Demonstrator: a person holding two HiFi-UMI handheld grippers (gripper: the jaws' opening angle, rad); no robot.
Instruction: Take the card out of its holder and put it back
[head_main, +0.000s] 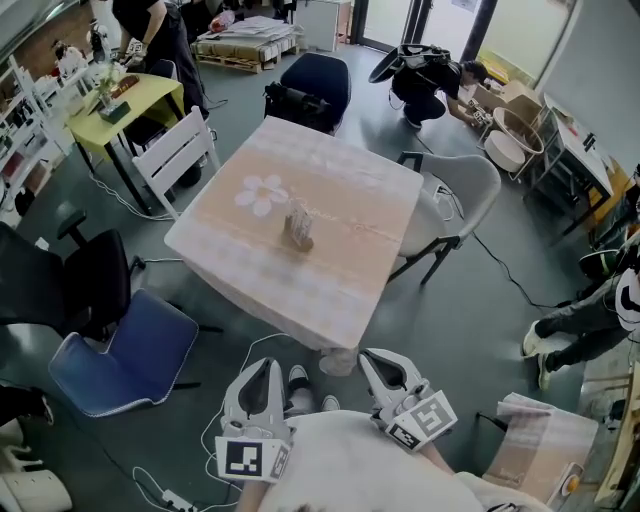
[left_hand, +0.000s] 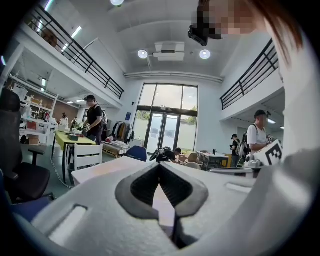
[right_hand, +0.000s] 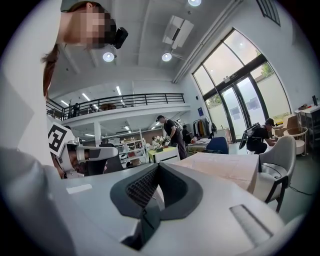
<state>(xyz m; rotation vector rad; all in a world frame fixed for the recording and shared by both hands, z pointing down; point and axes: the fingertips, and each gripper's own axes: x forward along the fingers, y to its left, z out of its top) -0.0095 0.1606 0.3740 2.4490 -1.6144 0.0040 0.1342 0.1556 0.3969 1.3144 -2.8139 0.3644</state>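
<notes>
The card holder (head_main: 298, 227), a small upright stand with a pale card in it, stands near the middle of the square table (head_main: 340, 200), beside a white flower print (head_main: 262, 193). Both grippers hang low at the person's body, short of the table's near edge and far from the holder. My left gripper (head_main: 268, 364) is shut with nothing between its fingers; in its own view the left gripper (left_hand: 160, 165) has its tips meeting above the tabletop (left_hand: 100, 172). My right gripper (head_main: 370, 356) is also shut and empty, and in its own view the right gripper (right_hand: 159, 166) points past the table (right_hand: 225, 167).
Chairs ring the table: a white one (head_main: 175, 155) at the left, a grey one (head_main: 460, 195) at the right, a dark blue one (head_main: 315, 85) beyond, a blue one (head_main: 130, 360) near left. A yellow table (head_main: 125, 100) stands far left. Other people stand and crouch farther off.
</notes>
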